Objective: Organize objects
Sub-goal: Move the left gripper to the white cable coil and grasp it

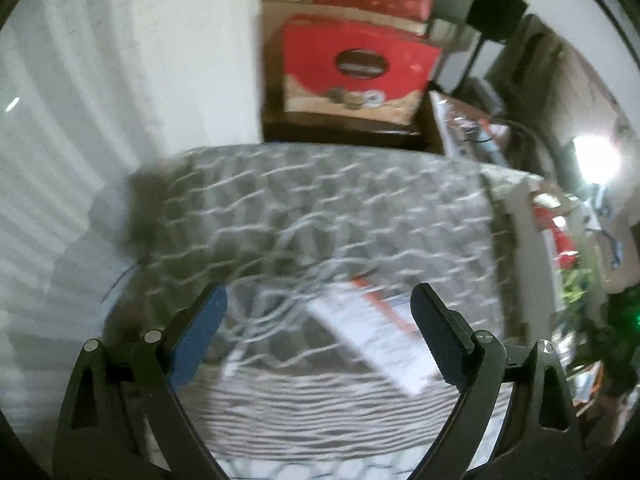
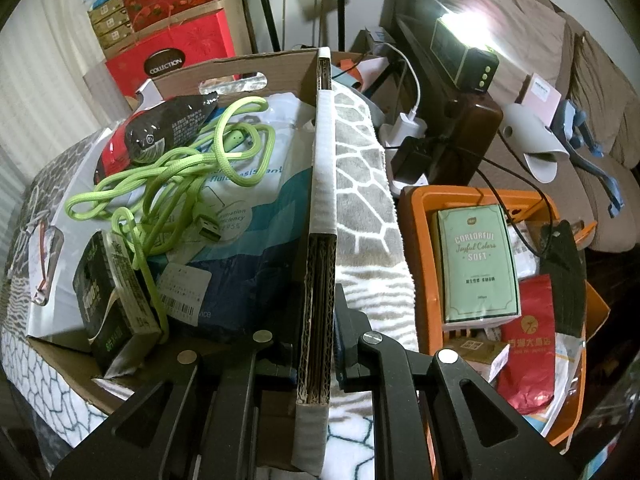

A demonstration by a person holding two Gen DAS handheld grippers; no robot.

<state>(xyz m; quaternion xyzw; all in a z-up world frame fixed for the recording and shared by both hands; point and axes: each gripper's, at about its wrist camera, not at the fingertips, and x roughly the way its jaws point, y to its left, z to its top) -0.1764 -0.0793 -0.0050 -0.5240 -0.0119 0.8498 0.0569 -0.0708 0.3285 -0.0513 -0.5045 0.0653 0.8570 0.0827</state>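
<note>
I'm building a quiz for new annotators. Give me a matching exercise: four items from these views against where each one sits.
Items:
1. green USB cable
2. mint tissue pack
3. right tongs
4. left tongs

Places:
A. in the orange bin
B. clamped on the cardboard box wall
C. open above the patterned blanket
D. inside the cardboard box

Pairs: 1-D, 2-A, 3-B, 4-C

cardboard box (image 2: 316, 184) open-topped, side wall edge-on with white tape on its rim; inside: lime-green USB cable (image 2: 176, 172) tangled loosely over a white-and-blue pack (image 2: 248, 216); dark glossy pouch (image 2: 172, 124) at the back; dark small carton (image 2: 108, 300) tilted at the front corner
</note>
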